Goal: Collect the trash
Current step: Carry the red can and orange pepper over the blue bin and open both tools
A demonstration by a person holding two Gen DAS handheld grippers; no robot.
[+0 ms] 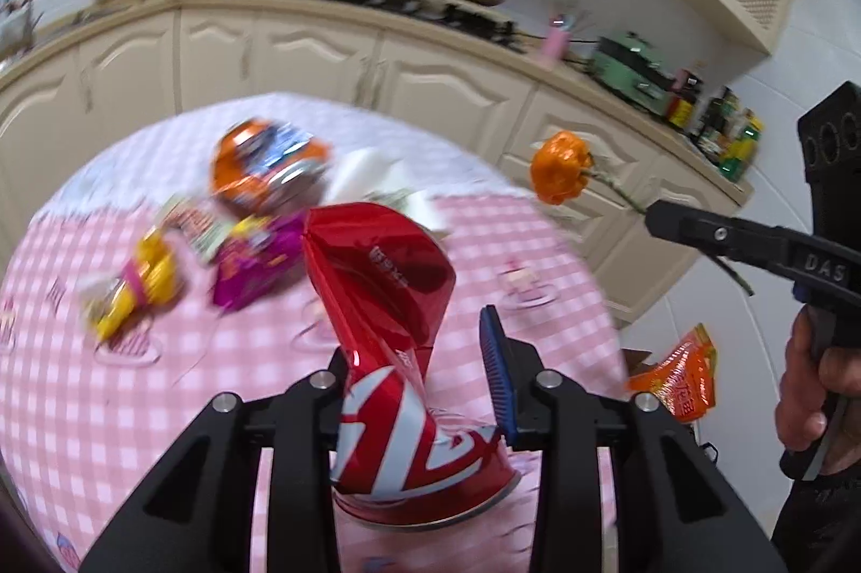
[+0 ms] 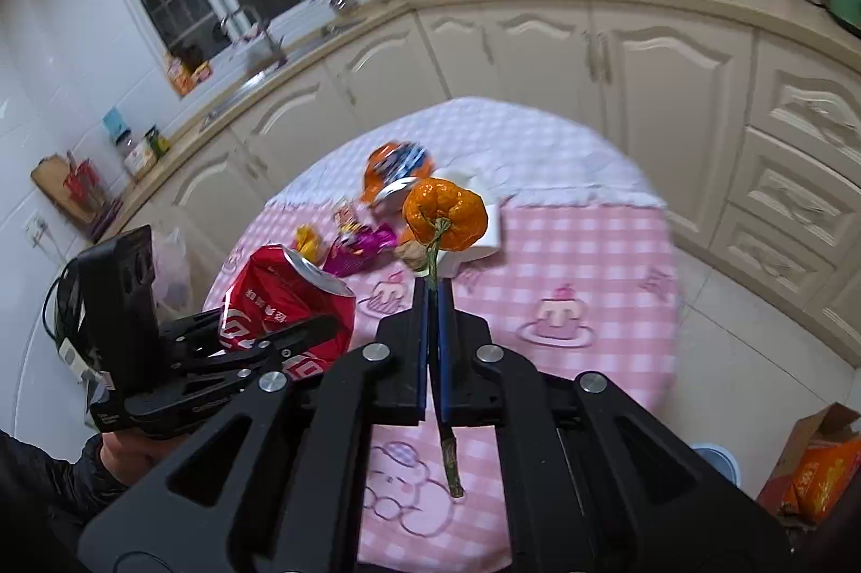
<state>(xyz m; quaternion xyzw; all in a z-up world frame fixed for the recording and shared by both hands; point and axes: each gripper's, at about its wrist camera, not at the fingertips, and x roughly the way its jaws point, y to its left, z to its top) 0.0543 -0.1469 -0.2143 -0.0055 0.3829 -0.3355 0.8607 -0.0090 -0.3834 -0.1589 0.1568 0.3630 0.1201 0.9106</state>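
Meanwhile left gripper clamps crushed can, right gripper pinches (seemingly shrivelled) tangerine stem

Ahead of you, wrappers and a white cup crowd the far middle of the round table, while its near right side lies bare and passable

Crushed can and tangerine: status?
Left gripper shut on crushed red can. Right gripper shut on tangerine stem. Wrappers left on table.
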